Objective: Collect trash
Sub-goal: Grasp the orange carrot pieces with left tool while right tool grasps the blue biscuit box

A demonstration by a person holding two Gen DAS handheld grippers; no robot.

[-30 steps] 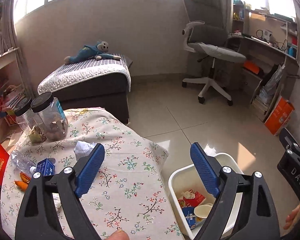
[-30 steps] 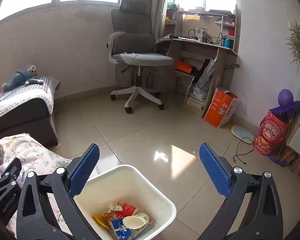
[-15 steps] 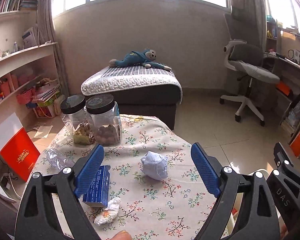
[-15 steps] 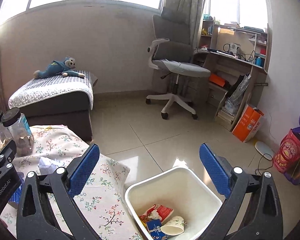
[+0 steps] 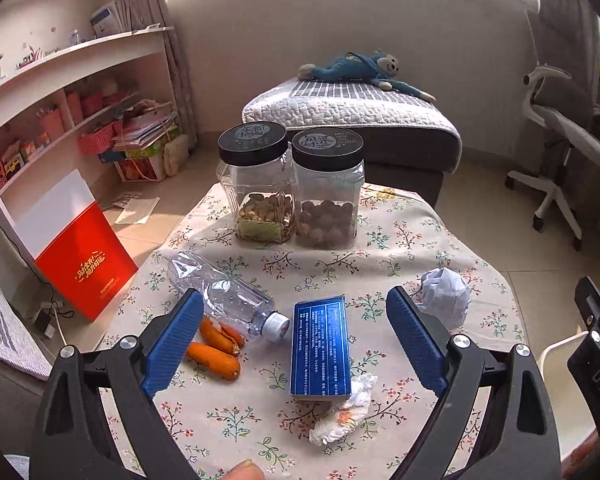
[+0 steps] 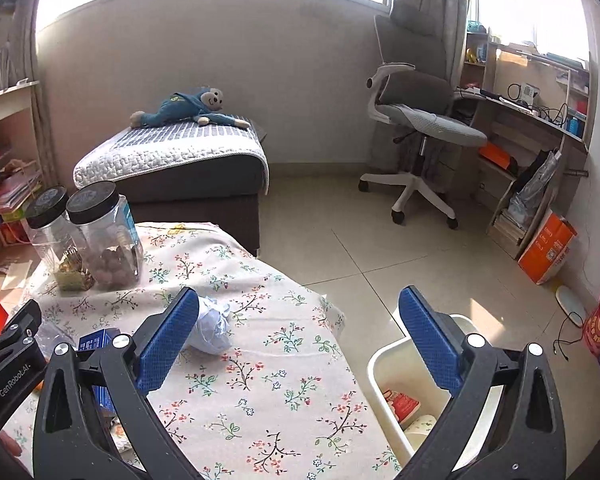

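Observation:
On the floral tablecloth (image 5: 396, 248) lie a blue box (image 5: 320, 346), an empty clear plastic bottle (image 5: 224, 296), orange peel pieces (image 5: 214, 354), a crumpled tissue (image 5: 342, 408) and a ball of white paper (image 5: 446, 296). My left gripper (image 5: 294, 338) hangs open above the blue box, with nothing between its fingers. My right gripper (image 6: 298, 338) is open too, over the table's right edge, with the paper ball (image 6: 212, 328) by its left finger. A white bin (image 6: 384, 364) with red wrappers and a cup stands on the floor beside the table.
Two black-lidded clear jars (image 5: 292, 184) with nuts stand at the table's far side. Beyond are a low couch with a blue plush monkey (image 5: 360, 68), an office chair (image 6: 416, 120), a desk (image 6: 532, 120), shelves (image 5: 72, 92) and a red bag (image 5: 80, 256) on the floor.
Both grippers swung left from over the bin toward the table. The left view now sits closer and lower over the box, bottle and peels. Both stayed open.

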